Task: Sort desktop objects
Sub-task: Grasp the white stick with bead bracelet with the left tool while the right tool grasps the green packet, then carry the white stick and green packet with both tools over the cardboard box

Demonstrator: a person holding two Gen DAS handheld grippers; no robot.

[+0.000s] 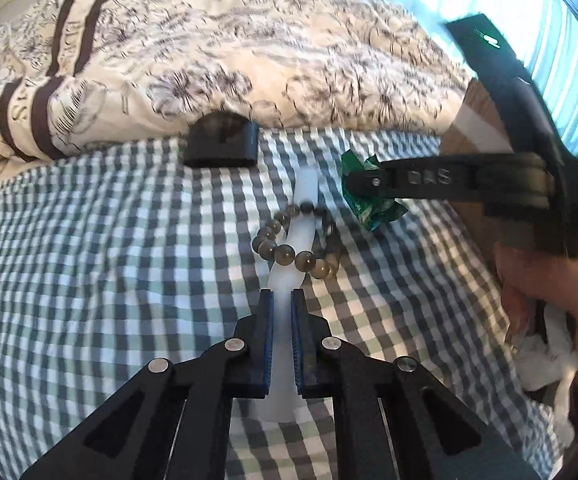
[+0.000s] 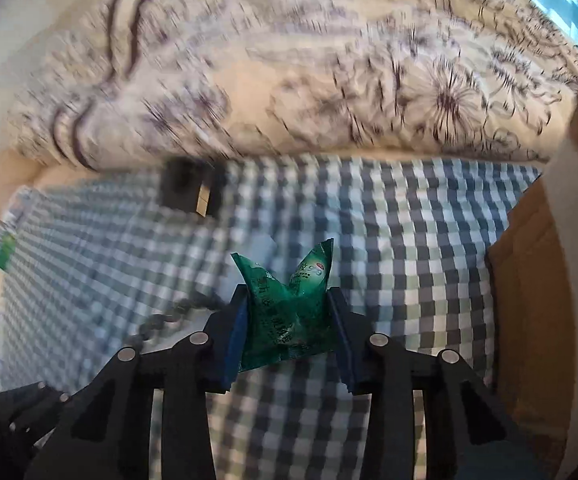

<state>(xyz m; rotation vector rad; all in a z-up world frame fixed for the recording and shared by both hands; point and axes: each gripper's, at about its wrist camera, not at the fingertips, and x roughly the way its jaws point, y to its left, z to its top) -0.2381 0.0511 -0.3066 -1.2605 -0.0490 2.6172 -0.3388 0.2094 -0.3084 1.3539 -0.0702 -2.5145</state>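
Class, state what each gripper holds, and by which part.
Left gripper: white translucent stick, gripped at its near end. Right gripper: green packet, pinched across its crumpled middle.

My left hand-held gripper [image 1: 281, 294] clamps a tube [image 1: 295, 240] lying on the bed sheet [image 1: 109, 240], a bead bracelet [image 1: 289, 246] looped around it. Behind sits a small box [image 1: 221, 145] against the quilt [image 1: 249, 60]. My right hand-held gripper [image 2: 287, 300] holds a packet [image 2: 289, 312]; a cardboard box [image 2: 537, 300] stands right.
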